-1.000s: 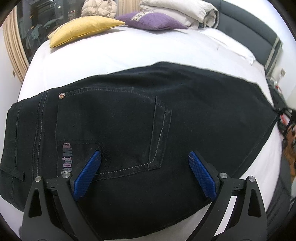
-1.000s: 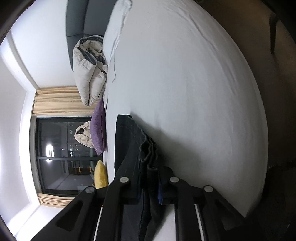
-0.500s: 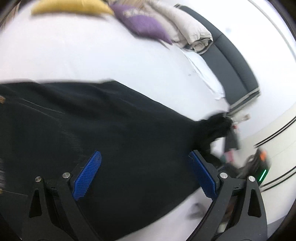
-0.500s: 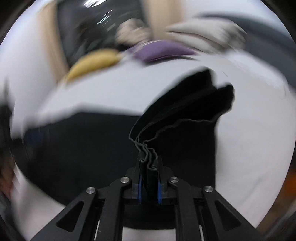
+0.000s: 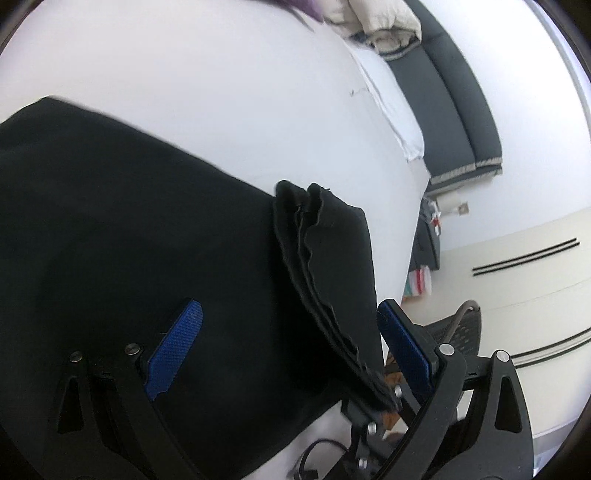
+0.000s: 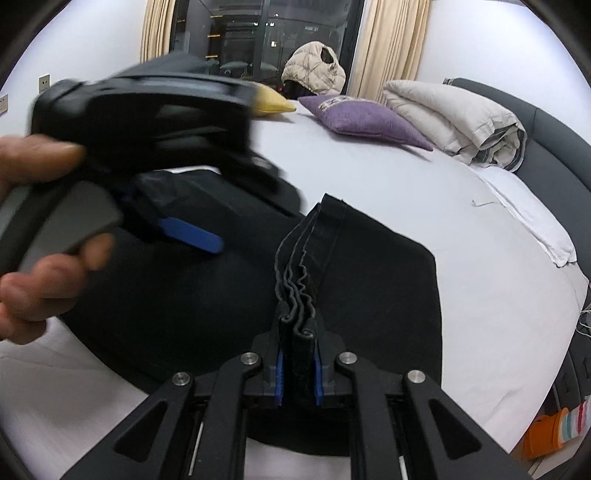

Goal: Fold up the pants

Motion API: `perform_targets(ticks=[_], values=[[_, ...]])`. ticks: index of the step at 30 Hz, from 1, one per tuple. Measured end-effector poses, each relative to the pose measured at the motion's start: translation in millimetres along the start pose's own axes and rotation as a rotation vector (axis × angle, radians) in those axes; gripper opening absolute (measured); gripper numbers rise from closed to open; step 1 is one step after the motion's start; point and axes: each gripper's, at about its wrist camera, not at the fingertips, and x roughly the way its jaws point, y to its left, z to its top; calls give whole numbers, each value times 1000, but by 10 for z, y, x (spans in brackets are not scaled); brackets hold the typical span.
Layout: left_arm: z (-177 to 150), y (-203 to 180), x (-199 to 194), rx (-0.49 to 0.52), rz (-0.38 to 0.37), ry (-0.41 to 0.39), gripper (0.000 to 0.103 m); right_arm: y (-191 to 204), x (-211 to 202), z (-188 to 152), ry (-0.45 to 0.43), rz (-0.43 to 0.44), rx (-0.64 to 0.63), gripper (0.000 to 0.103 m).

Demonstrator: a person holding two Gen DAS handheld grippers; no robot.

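Right gripper (image 6: 298, 363): blue pads clamped on the bunched hem end of the pants (image 6: 369, 280), several layers pleated between them, held up off the bed (image 6: 424, 192).

Left gripper (image 5: 291, 343): jaws wide apart, nothing between the pads, poised over the dark cloth. In the right wrist view it appears at upper left, blurred, carried by a hand (image 6: 40, 236).

Pants: black, spread across the white bed, long axis running from the raised hem at the right gripper away to the left under the left gripper. The hem edge (image 5: 317, 266) lies just right of centre between the left gripper's open pads, so the left gripper is the free one nearest it and probably takes the other hem corner or a fold line.

Beyond: purple cushion (image 6: 365, 118), yellow cushion (image 6: 273, 101), rolled duvet (image 6: 458, 122), dark headboard (image 6: 554, 147), curtained window (image 6: 266, 33).
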Motion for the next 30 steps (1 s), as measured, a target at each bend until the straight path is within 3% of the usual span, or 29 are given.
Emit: perform_targets(ticks=[6, 7, 8, 10, 13, 21, 30], values=[[296, -58, 255, -16, -28, 46, 95, 49, -92, 53, -34, 3, -10, 13], [331, -66, 276, -11, -33, 46, 89, 62, -107, 73, -41, 4, -15, 13], [349, -77, 289, -7, -43, 49, 81, 88, -120, 94, -44, 7, -23, 13], [389, -77, 335, -3, -53, 72, 24, 155, -144, 118, -50, 8, -44, 13], [420, -76, 317, 11, -58, 59, 15, 287, -201, 148, -54, 1, -77, 13], [392, 60, -402, 61, -48, -20, 13, 490, -353, 443, -102, 30, -100, 13], [280, 672, -1078, 63, 75, -59, 13, 1214, -74, 545, -60, 148, -187, 13]])
